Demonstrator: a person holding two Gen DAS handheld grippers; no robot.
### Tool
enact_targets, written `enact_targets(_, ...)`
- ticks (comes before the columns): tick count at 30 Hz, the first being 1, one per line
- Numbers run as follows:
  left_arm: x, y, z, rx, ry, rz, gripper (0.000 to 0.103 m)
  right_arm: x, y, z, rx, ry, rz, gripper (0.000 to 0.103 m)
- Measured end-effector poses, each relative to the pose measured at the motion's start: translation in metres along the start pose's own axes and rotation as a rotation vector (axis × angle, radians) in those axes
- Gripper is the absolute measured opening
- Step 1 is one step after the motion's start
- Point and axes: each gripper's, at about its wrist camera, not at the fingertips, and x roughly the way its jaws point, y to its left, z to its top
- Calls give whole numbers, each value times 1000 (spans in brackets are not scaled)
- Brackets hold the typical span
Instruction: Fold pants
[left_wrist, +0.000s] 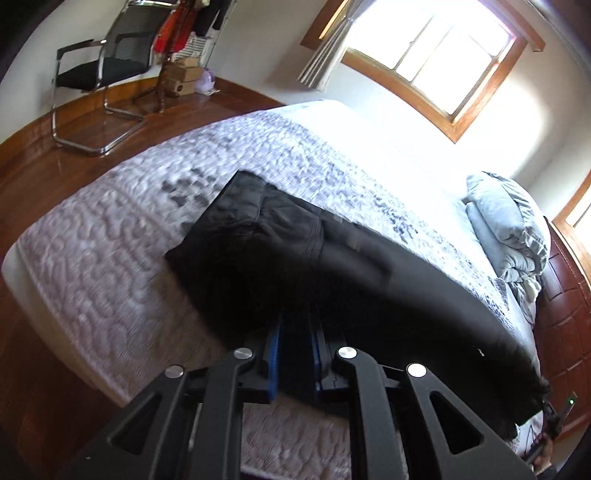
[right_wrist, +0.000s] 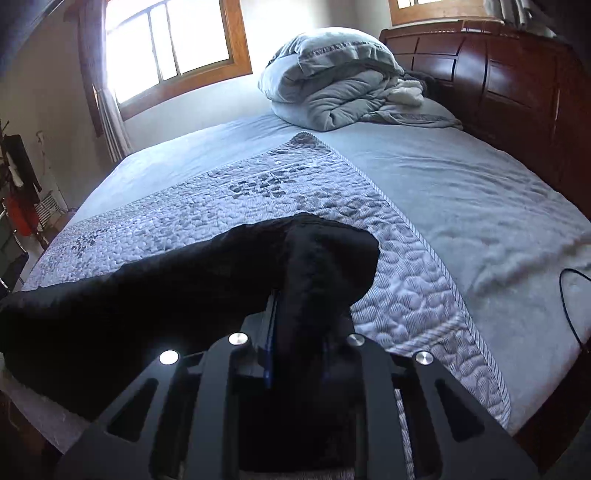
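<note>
Black pants (left_wrist: 280, 236) lie across the pale quilted bedspread (left_wrist: 110, 229), their wider end flat on the quilt. My left gripper (left_wrist: 295, 325) is shut on a dark fold at their near edge, with the blue pads hugging the cloth. From there the fabric stretches taut to the lower right corner of the left wrist view. In the right wrist view the pants (right_wrist: 147, 288) rise in a hump over my right gripper (right_wrist: 297, 317). It is shut on a thick bunch of the cloth, and the rest trails off to the left over the quilt (right_wrist: 258, 192).
A heap of grey duvet and pillows (right_wrist: 332, 85) lies by the dark wooden headboard (right_wrist: 498, 81). A black cable (right_wrist: 569, 295) runs over the grey sheet at the right. A black chair (left_wrist: 99, 62) and a clothes rack stand on the wooden floor (left_wrist: 44, 166) beyond the bed's foot.
</note>
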Motion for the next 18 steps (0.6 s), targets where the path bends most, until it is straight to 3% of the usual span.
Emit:
enact_targets(7,2,21,-31,-91,102,26,74,-7,-7,-35,36,60,-38,59)
enact_targets(8,0,27,-37,-120,113,22,75,-10,-9,-41,44,71,-46,66)
enact_targets(12,-8,38,-55,-201,150,-43,75,-26,-18,-57,82,99,-47,74)
enact_targets(15,-26,24,-57,-184,88,-181,75,-37,-21,-63,115,111,-42,75)
enact_targets(18,-31,15,-50,-178,37,-212,90,-46,-17,-65,118,112,-49,75)
